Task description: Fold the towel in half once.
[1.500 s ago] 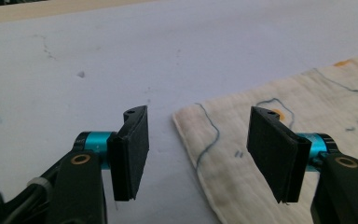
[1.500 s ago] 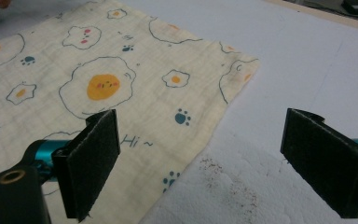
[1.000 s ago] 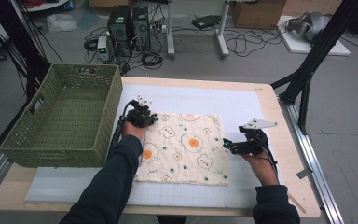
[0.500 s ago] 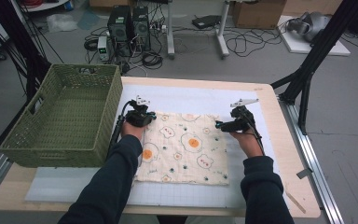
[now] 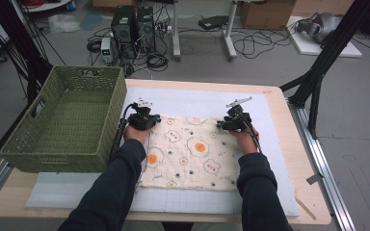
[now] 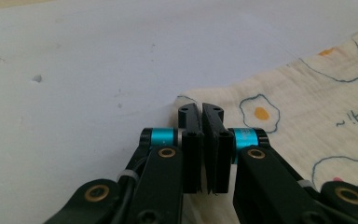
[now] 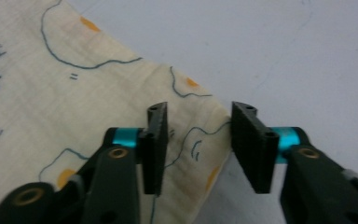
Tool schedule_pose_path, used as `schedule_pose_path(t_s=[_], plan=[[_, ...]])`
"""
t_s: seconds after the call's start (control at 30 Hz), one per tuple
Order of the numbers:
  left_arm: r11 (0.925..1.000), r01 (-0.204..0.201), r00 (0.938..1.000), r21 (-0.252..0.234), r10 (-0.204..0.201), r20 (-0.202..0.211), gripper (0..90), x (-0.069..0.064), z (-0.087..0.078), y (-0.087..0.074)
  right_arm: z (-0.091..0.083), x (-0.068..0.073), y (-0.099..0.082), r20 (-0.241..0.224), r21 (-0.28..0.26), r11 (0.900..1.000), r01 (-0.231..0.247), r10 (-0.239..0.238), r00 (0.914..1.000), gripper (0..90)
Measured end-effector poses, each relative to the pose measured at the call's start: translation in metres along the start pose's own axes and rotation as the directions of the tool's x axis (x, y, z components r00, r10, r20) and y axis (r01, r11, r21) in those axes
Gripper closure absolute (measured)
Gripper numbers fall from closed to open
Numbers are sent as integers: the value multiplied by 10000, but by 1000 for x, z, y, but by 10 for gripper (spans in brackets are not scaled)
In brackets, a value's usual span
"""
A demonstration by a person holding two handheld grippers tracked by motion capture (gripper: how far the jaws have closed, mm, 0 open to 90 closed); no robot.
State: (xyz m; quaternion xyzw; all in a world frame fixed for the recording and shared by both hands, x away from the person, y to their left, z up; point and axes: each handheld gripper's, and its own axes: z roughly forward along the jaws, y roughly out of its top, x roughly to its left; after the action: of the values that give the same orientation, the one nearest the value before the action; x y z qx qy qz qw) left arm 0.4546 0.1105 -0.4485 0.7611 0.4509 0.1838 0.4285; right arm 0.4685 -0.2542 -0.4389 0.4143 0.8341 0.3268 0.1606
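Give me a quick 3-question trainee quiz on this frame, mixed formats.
1. True or false: the left gripper is shut on a far corner of the cloth.
2. Which sits left of the cloth? A) basket B) bucket C) tray
3. Fill in: the right gripper has its jaws apart, with the other far ____ of the cloth between them.

Key: 1 true; 2 A; 3 corner. The right jaws have just been closing but the pads do not press the cloth yet.
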Motion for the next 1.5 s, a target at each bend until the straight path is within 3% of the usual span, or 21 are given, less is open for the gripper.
schedule_pose_path(t_s=[0.13, 0.23, 0.33, 0.43, 0.53, 0.67, 0.77, 0.9, 1.03, 1.13, 1.5], plan=[[9999, 137, 9998, -35, -136, 110, 863, 3, -1, 0, 0, 3, 1, -361, 75, 10000, -40, 43, 9993, 816], [9997, 209, 9997, -145, -207, 129, 865, 4, -3, 1, -1, 3, 2, -427, 87, 9999, 63, -59, 9991, 848], [9963, 583, 9983, -626, -579, 79, 865, 3, -8, 6, -3, 4, 3, 49, 37, 9995, 309, -309, 9995, 853], [9895, 445, 9988, -1378, -468, -134, 867, 0, -12, 12, -11, -1, 7, 466, -711, 9973, 178, -145, 9988, 853], [9825, 544, 9985, -1783, -531, 119, 866, 1, -15, 13, -22, -4, 11, 811, -1420, 9896, 208, -93, 9967, 853], [9796, 395, 9988, -1973, -329, 369, 865, -3, -23, 16, -30, -3, 11, 666, -1837, 9828, 167, -45, 9978, 852], [9770, -124, 9993, -2131, 196, 316, 865, -10, -31, 20, -36, 0, 8, 553, -1985, 9799, 197, -88, 9984, 852], [9740, -352, 9980, -2238, 463, 441, 864, -14, -41, 23, -46, 1, 3, 408, -2243, 9744, 120, -29, 9992, 851], [9785, -343, 9960, -2032, 503, 740, 864, -18, -50, 24, -56, 5, -1, 132, -2525, 9676, 40, -7, 9999, 851], [9724, -258, 9955, -2317, 461, 826, 865, -23, -59, 16, -63, 12, -6, -17, -2556, 9668, 77, -84, 10000, 850], [9666, -670, 9867, -2472, 1011, 1277, 864, -36, -89, -13, -90, 33, -25, -122, -2833, 9579, 457, -512, 9986, 850]])
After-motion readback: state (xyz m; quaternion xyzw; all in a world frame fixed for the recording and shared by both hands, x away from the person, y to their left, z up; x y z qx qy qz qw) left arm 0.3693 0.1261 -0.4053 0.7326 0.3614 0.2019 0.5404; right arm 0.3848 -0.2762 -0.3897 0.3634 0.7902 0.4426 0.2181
